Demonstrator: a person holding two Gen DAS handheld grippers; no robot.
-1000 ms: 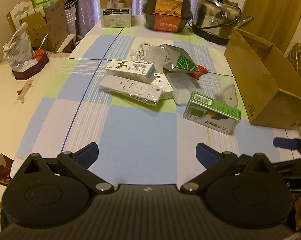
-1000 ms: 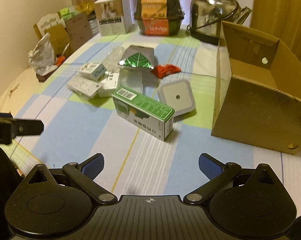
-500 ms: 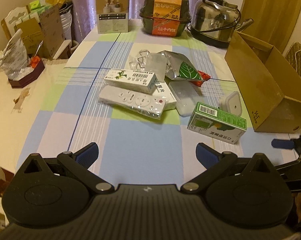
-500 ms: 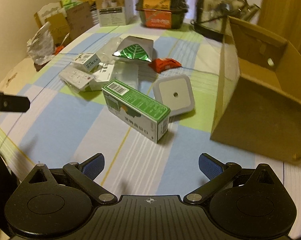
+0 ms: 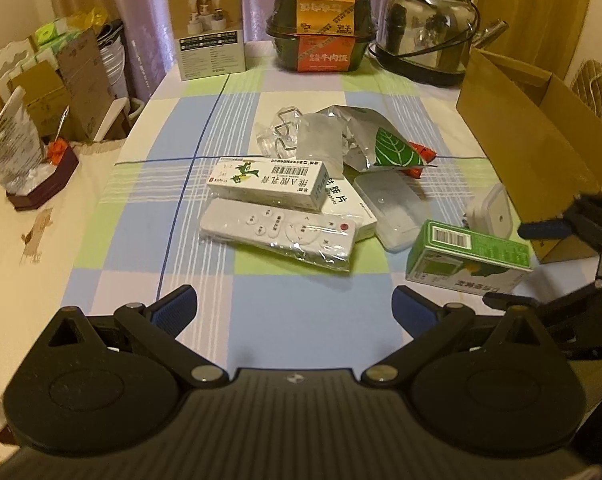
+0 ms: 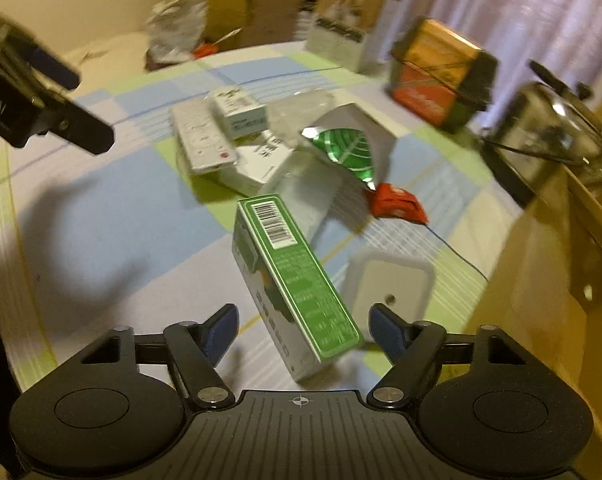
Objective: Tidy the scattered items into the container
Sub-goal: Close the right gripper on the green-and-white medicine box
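Two claws: both spread wide and carrying nothing.
Right claw (image 6: 303, 330): low over the tabletop (image 6: 113, 208), its tips flanking the near end of the green carton (image 6: 297, 280), not yet touching it by the look of it.
Left claw (image 5: 293, 312): hovers short of the clutter, well apart from the green carton.
Green carton: lies on its side, slanted across the right claw's line; this is the landmark.
White square plug-in (image 6: 389, 284): just beside the green carton, on the box side.
Cardboard box (image 6: 541, 280): the container, beyond the plug-in to the right of the carton, open and tipped on its side.
Remote in plastic wrap (image 5: 281, 236): left of the carton, against two white medicine boxes (image 5: 269, 180).
Foil pouch (image 5: 377, 148) and red packet (image 6: 397, 204): behind the carton.
Risk: judged from the slant, closing now may catch the carton corner-on, so it twists or skids into the plug-in.
Cause: tips not square to its long faces; the right view is blurred, so exact clearance is unclear.
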